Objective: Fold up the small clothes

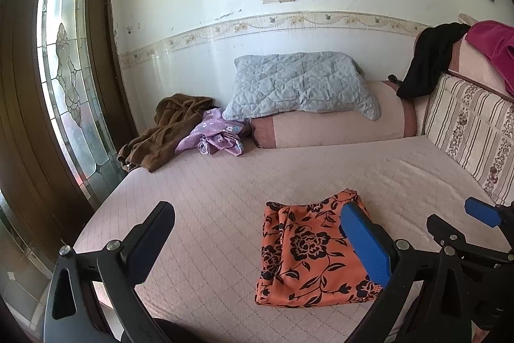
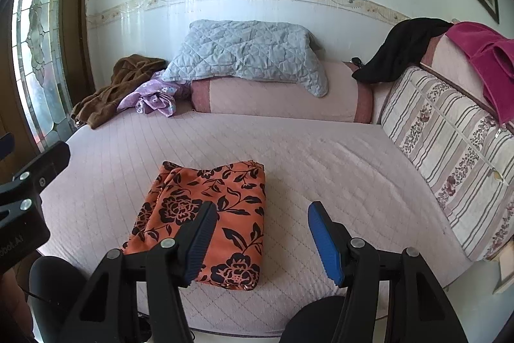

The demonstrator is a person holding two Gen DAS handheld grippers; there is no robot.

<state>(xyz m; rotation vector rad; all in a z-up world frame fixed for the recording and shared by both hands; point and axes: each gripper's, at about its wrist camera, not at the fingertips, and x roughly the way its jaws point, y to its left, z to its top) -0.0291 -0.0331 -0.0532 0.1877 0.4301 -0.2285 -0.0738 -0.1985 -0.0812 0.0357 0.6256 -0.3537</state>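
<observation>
Your right finger (image 1: 366, 246) hides part of the cloth (image 2: 205, 214) (orange, black flowers), folded flat near the bed's (image 2: 321, 156) front edge; your left gripper (image 1: 257, 240) and right gripper (image 2: 261, 237) gape, holding nothing.

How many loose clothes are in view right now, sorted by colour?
Orange floral: 1, folded, in front of the open tongs
Brown: 1
Purple floral: 1
Black: 1
Magenta: 1
Total: 5
</observation>
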